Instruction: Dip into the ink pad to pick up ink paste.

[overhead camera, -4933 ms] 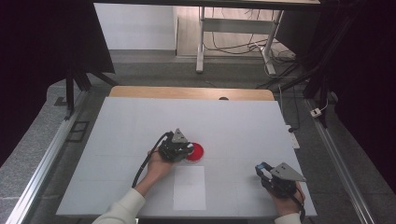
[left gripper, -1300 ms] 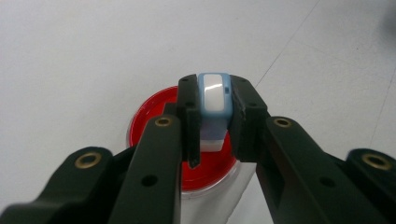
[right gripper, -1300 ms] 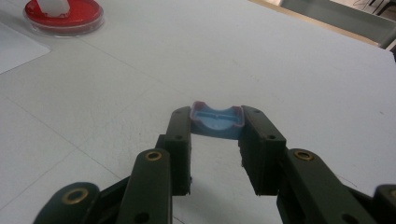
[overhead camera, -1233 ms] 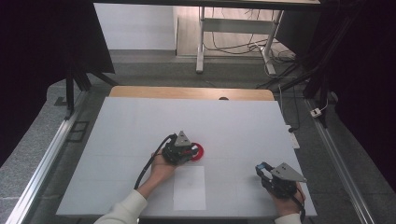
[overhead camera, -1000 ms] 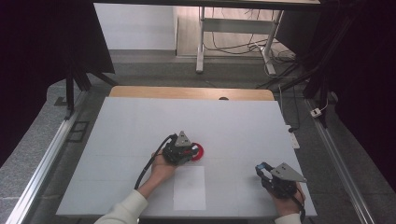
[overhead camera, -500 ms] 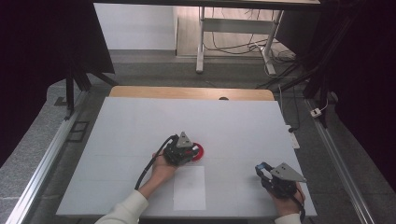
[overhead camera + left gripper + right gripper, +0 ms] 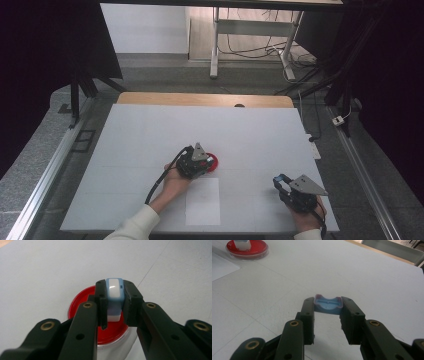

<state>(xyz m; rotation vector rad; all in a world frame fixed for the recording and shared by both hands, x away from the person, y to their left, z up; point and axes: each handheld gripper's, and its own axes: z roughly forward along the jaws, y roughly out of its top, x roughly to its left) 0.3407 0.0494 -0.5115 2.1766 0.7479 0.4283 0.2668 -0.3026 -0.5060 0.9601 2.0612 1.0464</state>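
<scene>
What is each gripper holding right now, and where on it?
Left gripper clamps the blue-and-white block by its two sides, over the red dish. Right gripper pinches the blue cap by its ends.

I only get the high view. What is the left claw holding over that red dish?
Observer: The left claw is clamped on a small white and blue block, right above the red dish.
Operator: Is the right claw holding anything?
Observer: Yes, the right claw pinches a small blue cap, hollow side up.
Operator: Is that cap touching the table?
Observer: I cannot tell; the white table lies close beneath it.
</scene>
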